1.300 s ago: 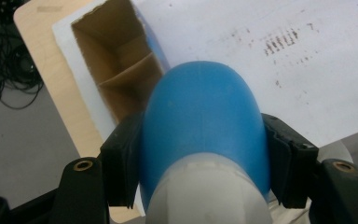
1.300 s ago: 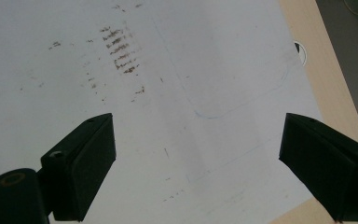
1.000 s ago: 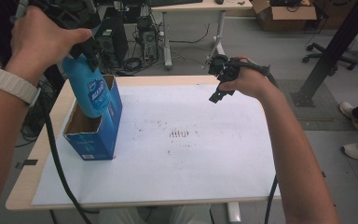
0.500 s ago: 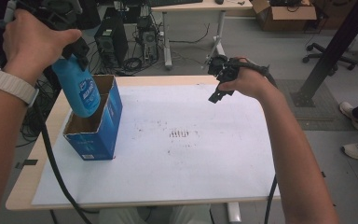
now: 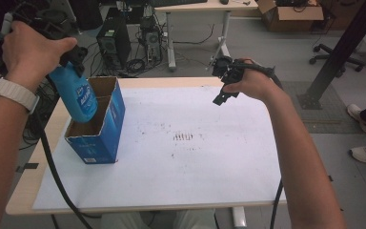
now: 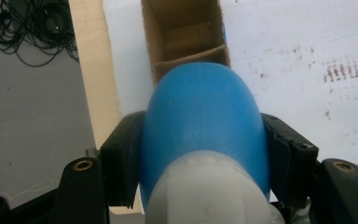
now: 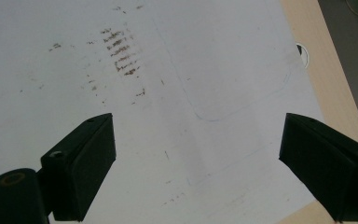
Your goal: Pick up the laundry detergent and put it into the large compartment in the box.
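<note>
Glossy plastic bottle (image 5: 78,95), cardboard box (image 5: 97,138)

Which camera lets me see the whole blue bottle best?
The high view: there the blue bottle shows side-on with its label, clamped by the left gripper over the open blue box. The left gripper view shows just its rounded shoulder from above, close up. The right gripper view looks at the white table cover.

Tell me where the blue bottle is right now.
In the high view the blue bottle is at the table's left, clamped in the left gripper and hanging over the open blue carton.
</note>
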`<action>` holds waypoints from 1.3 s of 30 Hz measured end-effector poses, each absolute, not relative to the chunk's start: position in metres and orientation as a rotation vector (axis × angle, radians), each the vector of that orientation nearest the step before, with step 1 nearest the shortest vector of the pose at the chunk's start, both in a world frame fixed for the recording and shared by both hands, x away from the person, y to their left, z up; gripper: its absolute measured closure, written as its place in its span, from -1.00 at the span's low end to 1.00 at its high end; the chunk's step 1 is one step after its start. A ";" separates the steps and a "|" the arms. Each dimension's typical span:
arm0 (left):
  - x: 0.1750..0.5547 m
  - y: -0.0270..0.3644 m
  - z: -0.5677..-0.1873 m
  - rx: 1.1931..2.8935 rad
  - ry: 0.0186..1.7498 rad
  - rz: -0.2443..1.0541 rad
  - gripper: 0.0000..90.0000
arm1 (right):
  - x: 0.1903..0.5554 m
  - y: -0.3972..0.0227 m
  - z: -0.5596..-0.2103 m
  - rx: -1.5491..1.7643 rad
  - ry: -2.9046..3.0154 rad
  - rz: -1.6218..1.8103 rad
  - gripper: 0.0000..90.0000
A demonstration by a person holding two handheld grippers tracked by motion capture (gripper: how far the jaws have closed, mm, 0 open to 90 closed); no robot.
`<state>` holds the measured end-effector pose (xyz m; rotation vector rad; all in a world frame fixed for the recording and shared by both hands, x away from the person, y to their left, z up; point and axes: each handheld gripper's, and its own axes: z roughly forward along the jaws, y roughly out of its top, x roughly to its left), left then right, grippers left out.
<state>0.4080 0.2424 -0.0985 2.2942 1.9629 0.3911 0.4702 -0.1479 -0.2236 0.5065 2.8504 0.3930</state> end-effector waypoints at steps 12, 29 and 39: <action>0.415 0.244 -0.125 2.294 1.976 0.381 -0.16 | 0.469 -0.148 -0.221 0.503 2.845 0.399 -0.77; 0.421 0.248 -0.164 2.298 1.975 0.385 -0.16 | 0.469 -0.148 -0.222 0.506 2.846 0.392 -0.77; 0.425 0.247 -0.193 2.308 1.956 0.373 -0.16 | 0.469 -0.148 -0.222 0.509 2.845 0.390 -0.77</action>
